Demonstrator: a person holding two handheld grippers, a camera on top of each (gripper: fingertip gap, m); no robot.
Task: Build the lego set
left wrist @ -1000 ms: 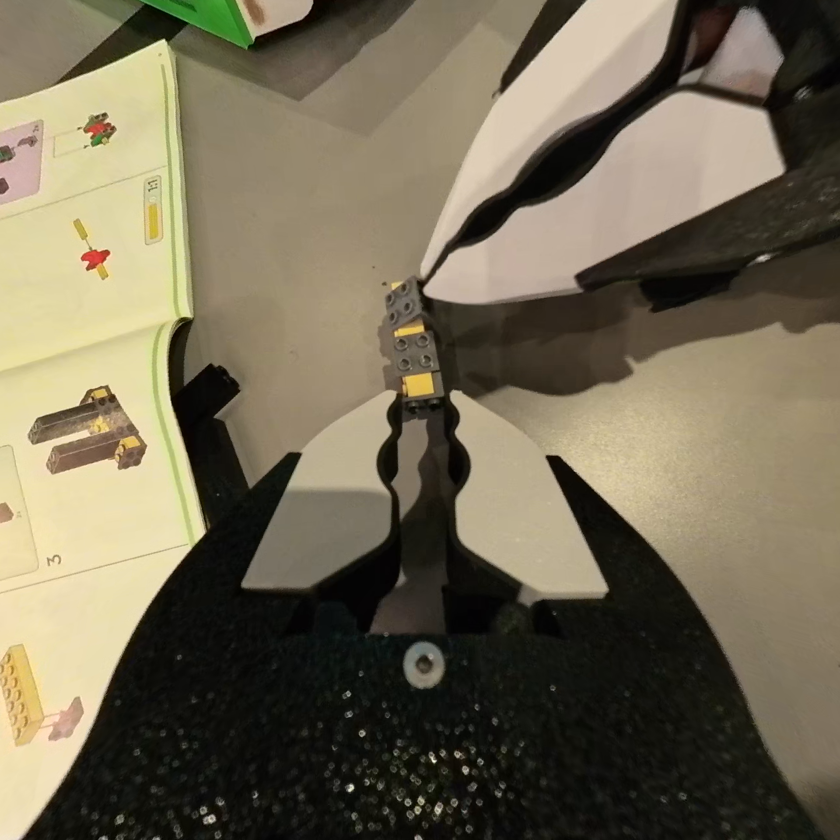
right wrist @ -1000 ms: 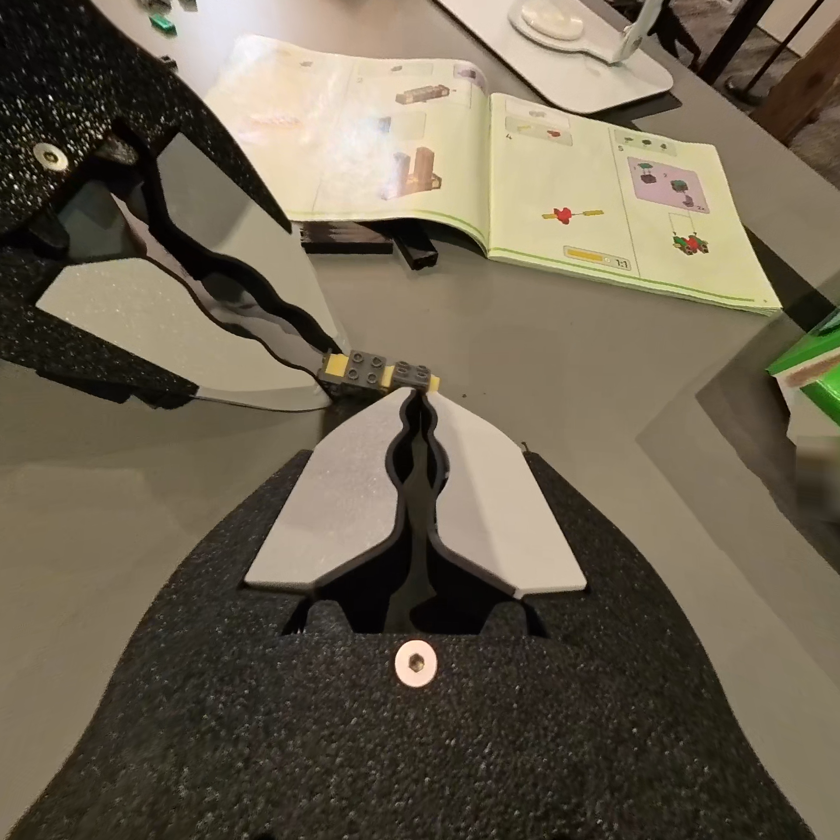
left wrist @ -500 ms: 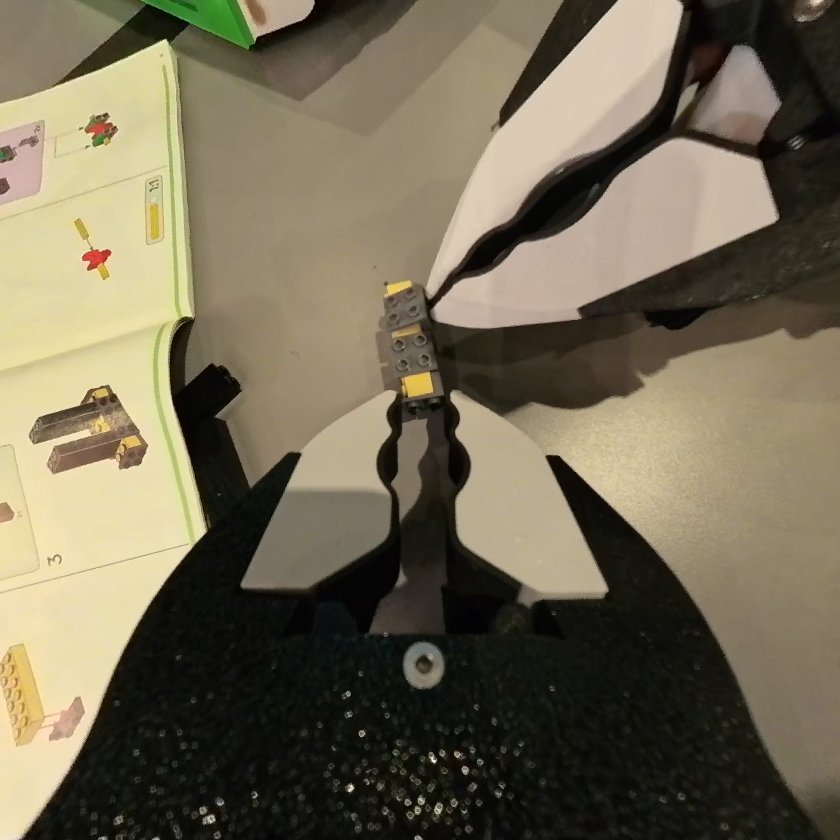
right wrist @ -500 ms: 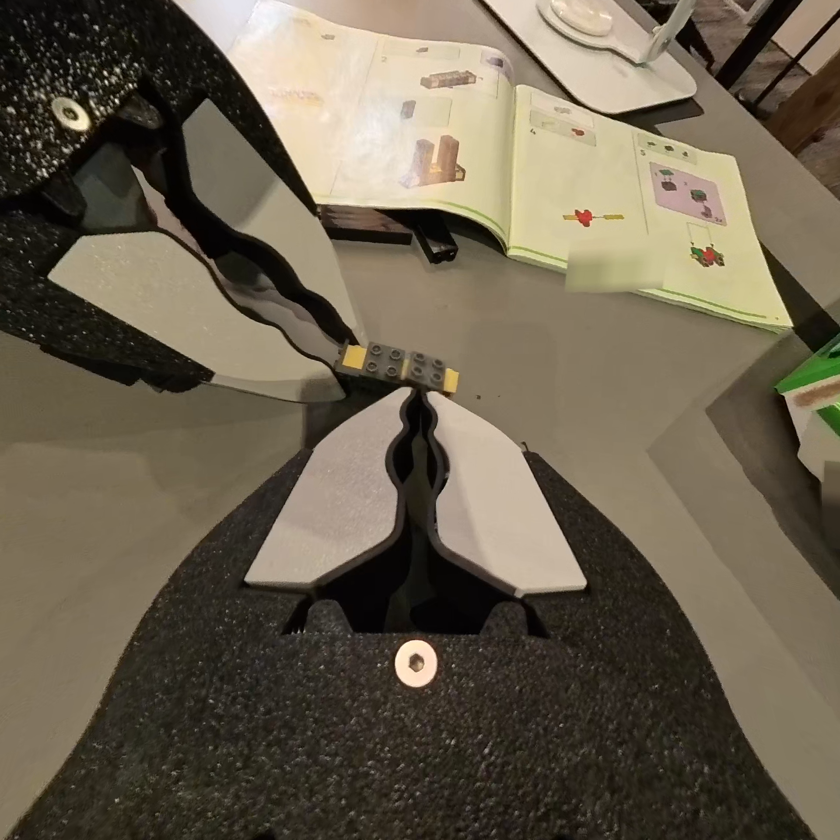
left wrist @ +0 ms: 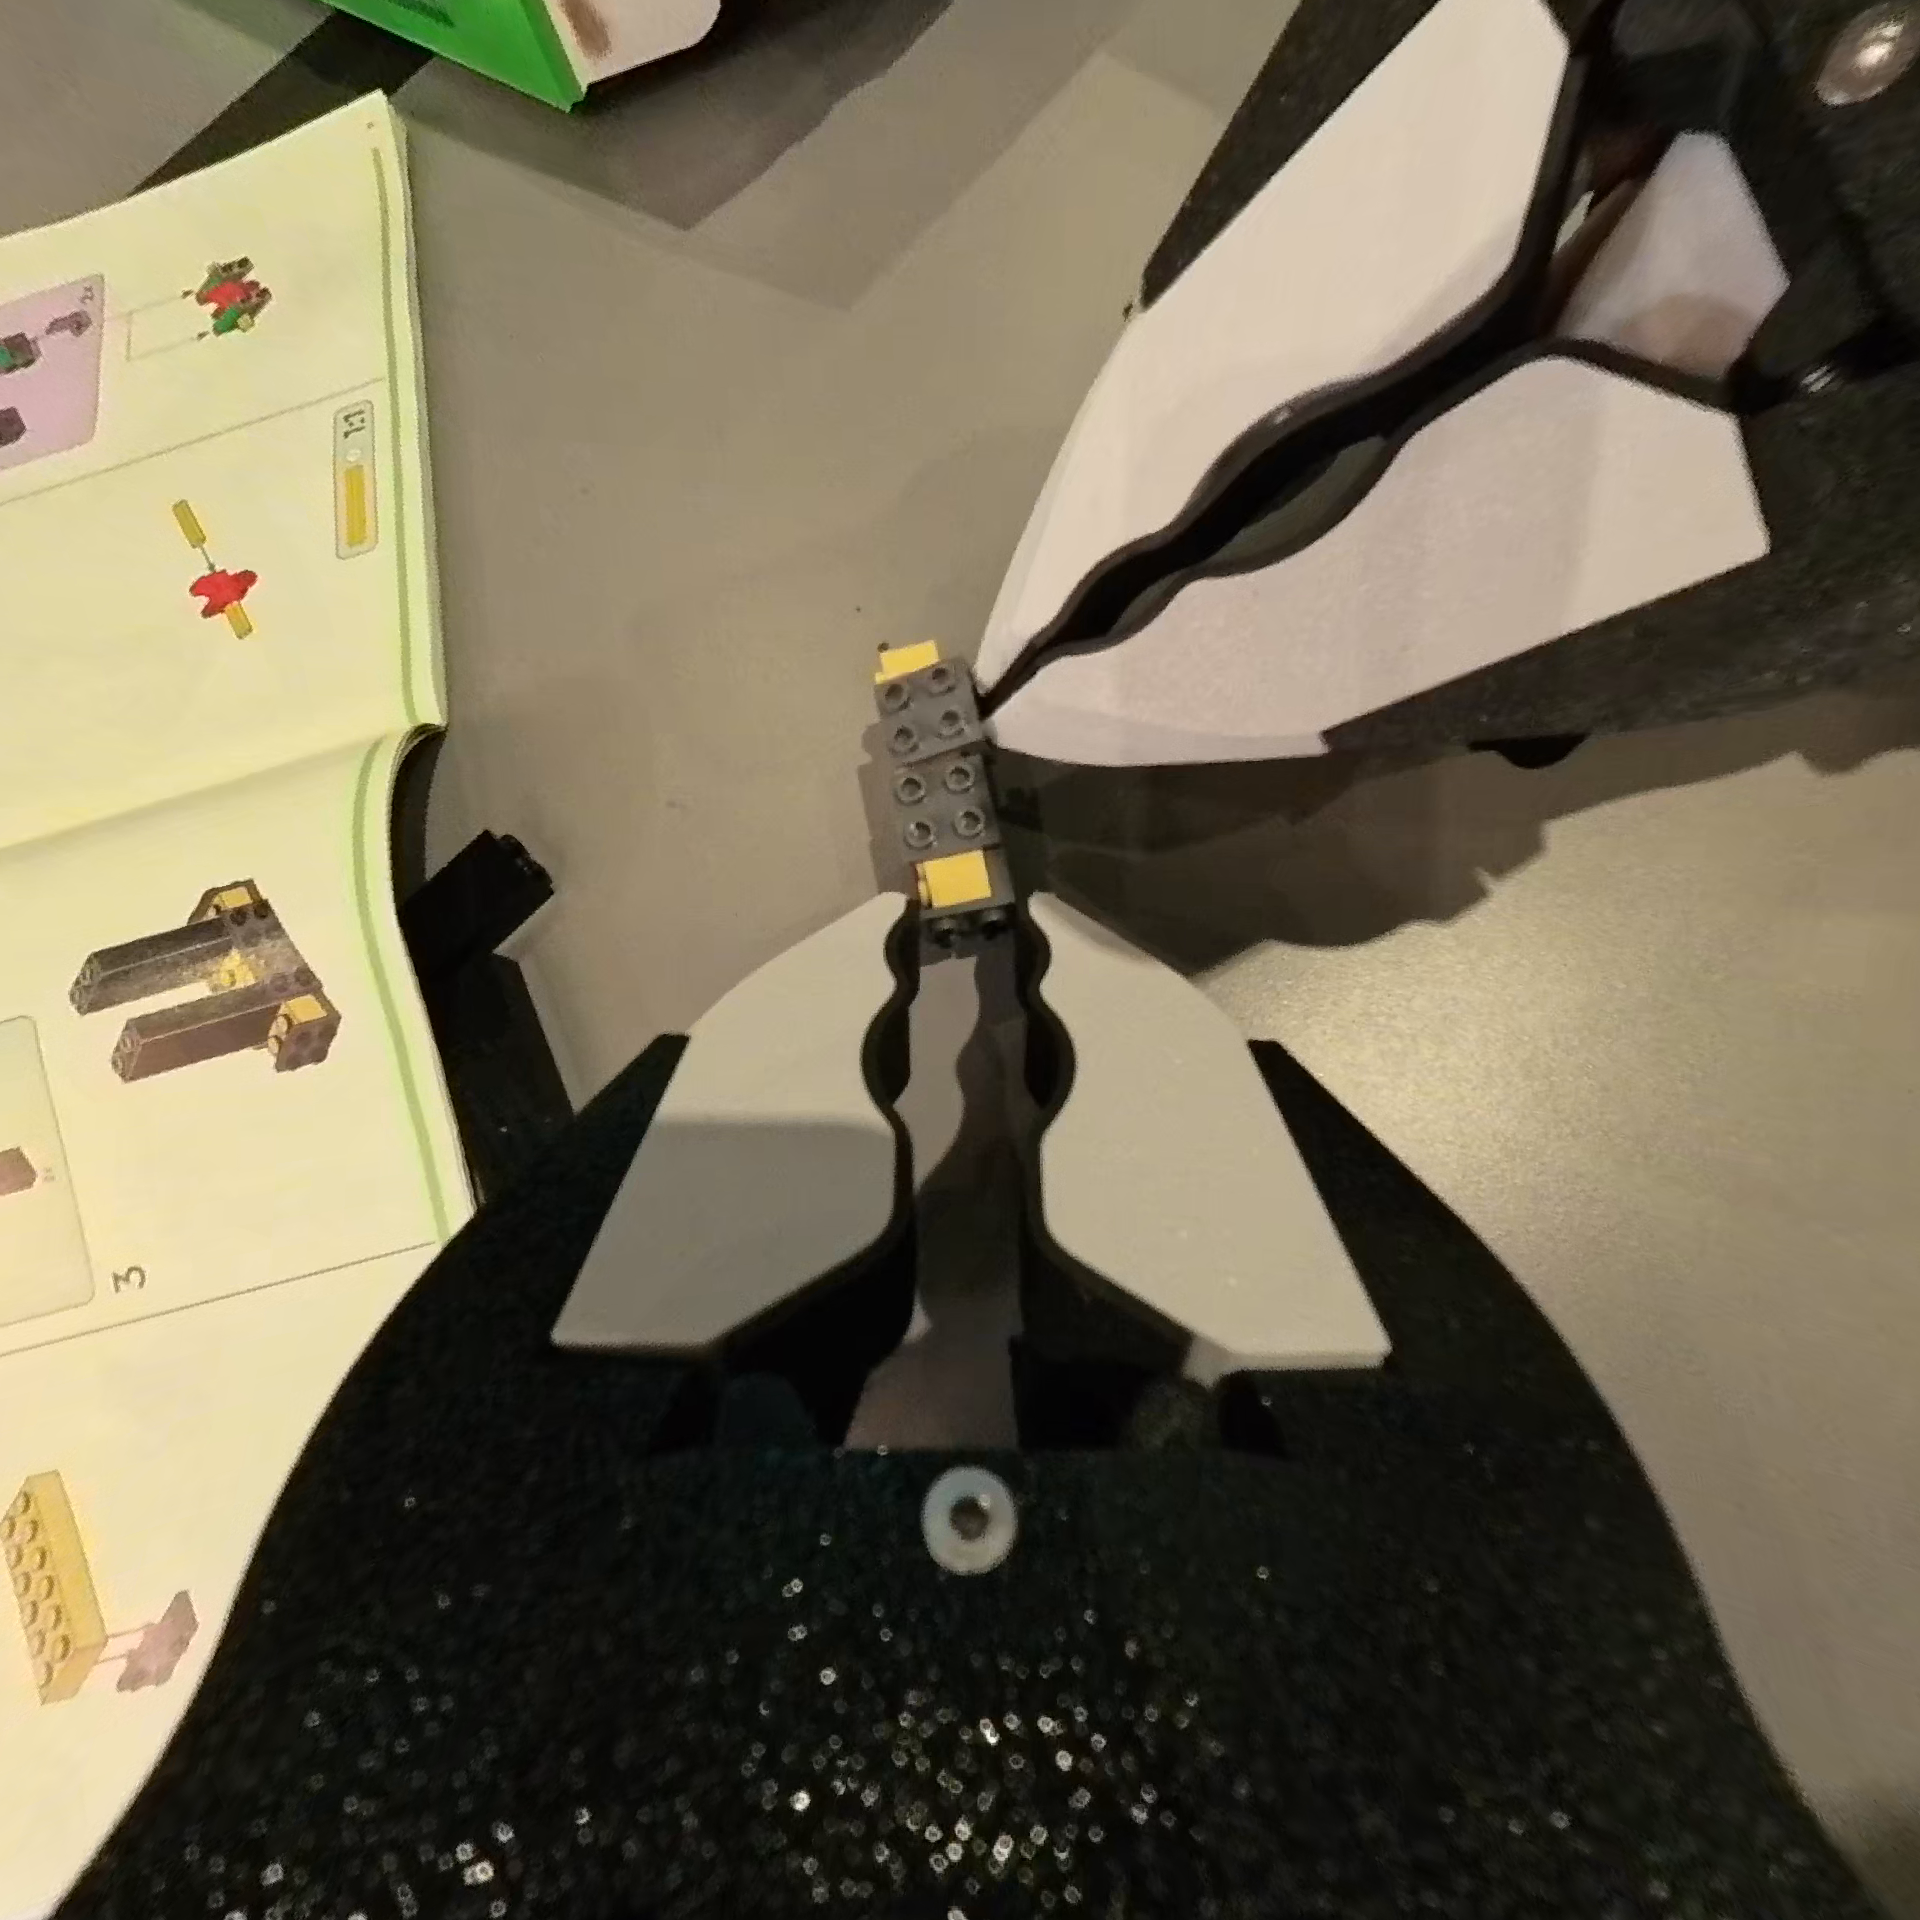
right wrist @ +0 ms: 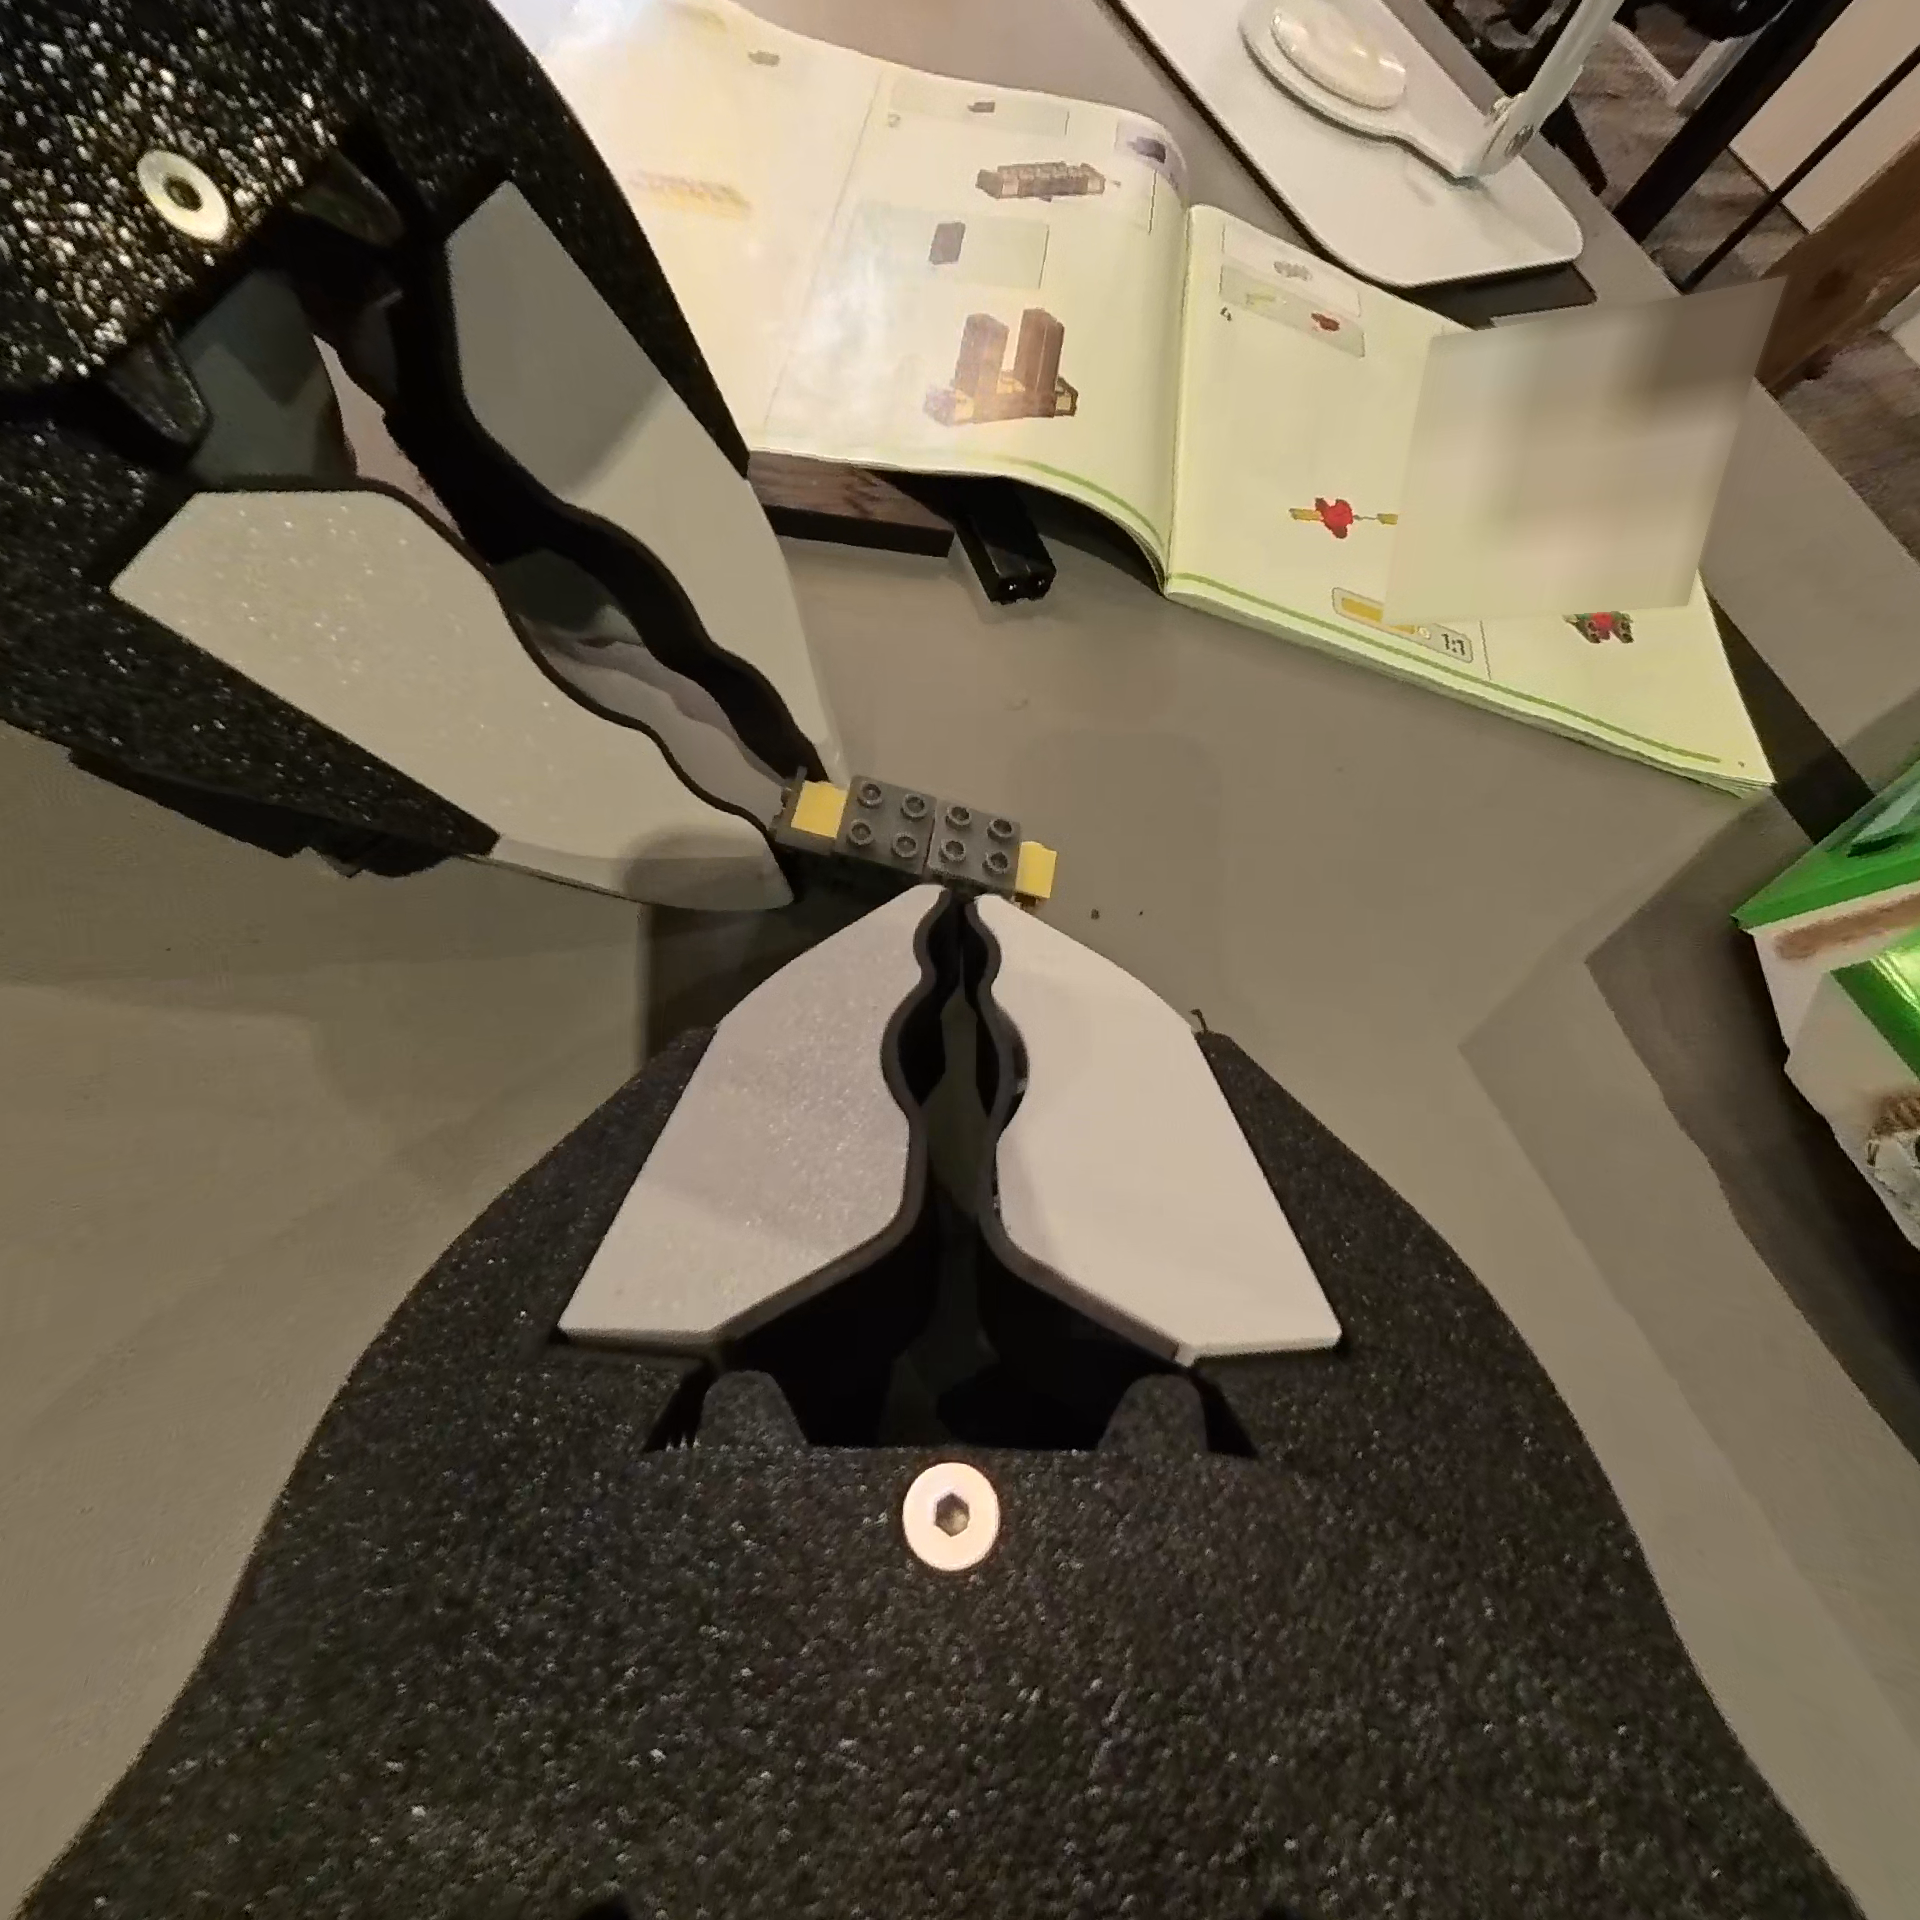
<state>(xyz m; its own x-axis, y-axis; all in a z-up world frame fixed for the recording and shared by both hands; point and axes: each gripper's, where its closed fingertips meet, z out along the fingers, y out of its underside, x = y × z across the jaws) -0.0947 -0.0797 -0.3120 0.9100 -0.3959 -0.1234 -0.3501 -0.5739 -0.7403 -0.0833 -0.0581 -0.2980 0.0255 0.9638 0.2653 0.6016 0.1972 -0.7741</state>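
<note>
Two tongs on one brick stack (left wrist: pixel 940 795), raised over surface (left wrist: pixel 665 582): my left tongs (left wrist: pixel 964 914) clamped on its end, right tongs (right wrist: pixel 954 902) closed, tips against its side. Risk: sideways push twists stack loose.

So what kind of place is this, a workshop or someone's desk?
Likely an office or home desk: a grey tabletop, an open instruction booklet, and a white lamp base at the back.

Both grippers alike: left gripper (left wrist: pixel 966 914) and right gripper (right wrist: pixel 954 906) have speckled black bodies, pale grey wedge fingers with wavy black-edged inner faces, one silver hex screw.
</note>
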